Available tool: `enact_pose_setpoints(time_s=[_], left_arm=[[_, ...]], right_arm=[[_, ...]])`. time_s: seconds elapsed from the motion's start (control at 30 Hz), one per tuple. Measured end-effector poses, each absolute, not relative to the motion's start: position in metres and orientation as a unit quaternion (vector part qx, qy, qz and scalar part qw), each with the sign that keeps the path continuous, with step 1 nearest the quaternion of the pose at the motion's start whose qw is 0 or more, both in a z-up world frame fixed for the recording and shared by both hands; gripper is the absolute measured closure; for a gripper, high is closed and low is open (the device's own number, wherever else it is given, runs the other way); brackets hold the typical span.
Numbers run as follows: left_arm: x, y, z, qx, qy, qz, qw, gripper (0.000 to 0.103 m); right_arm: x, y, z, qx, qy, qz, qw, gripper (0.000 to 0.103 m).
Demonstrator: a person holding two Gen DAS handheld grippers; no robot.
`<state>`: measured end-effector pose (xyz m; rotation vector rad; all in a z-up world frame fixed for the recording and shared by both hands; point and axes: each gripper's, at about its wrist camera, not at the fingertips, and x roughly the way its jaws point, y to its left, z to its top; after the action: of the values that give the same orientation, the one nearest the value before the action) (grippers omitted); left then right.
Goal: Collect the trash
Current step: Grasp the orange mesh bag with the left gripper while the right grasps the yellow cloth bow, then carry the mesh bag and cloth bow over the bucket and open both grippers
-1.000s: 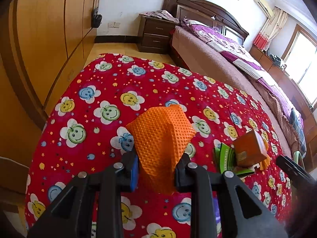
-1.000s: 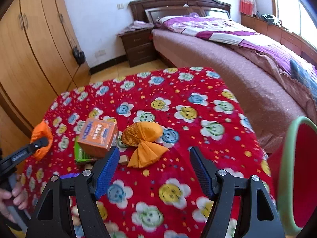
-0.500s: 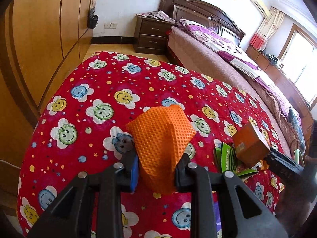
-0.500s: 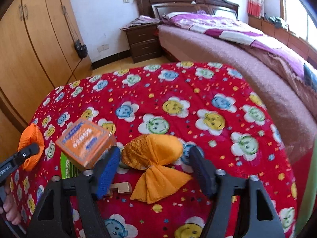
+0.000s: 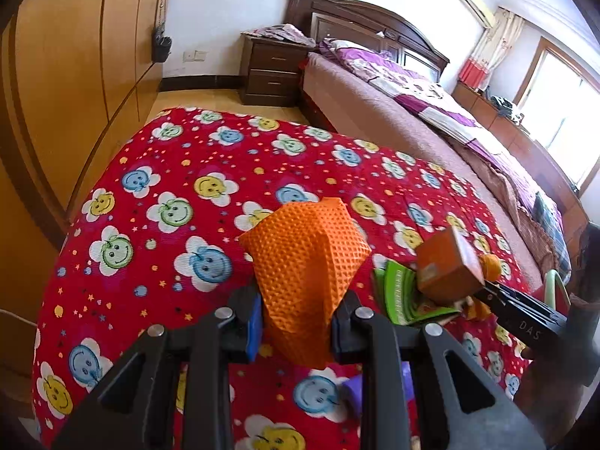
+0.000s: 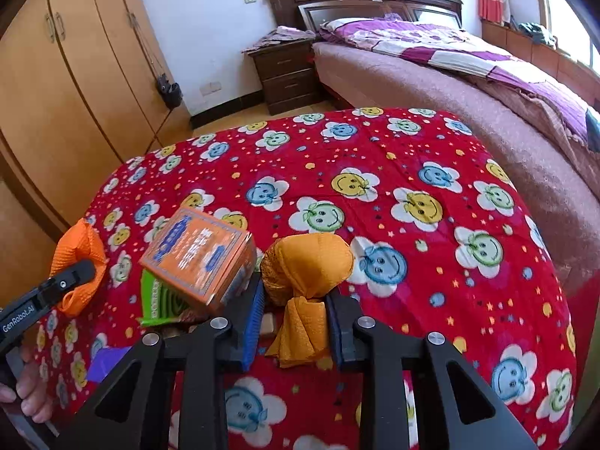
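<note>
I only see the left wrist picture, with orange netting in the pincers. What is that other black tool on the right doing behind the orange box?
Observer: The right gripper straddles the tail of a knotted yellow-orange cloth bundle. I cannot tell whether it pinches yet.
Operator: Is anything printed on the orange box?
Observer: Yes, the orange box has blue lettering on its top face, which is turned away from your camera.
Operator: Who holds my pincers?
Observer: A bare hand grips the handle of the left gripper.
</note>
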<state>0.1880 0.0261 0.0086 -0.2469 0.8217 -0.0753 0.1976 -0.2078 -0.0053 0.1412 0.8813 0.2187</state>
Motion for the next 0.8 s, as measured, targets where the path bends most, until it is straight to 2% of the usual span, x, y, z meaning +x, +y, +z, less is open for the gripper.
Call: enact_pose_setpoints(time_s=[0.8], left_arm=[[0.131, -0.058, 0.05, -0.082, 0.384, -0.126, 0.911, 0.076]], right_arm=[[0.076, -0.269, 0.043, 0.099, 0.368, 0.066, 0.922, 0.073]])
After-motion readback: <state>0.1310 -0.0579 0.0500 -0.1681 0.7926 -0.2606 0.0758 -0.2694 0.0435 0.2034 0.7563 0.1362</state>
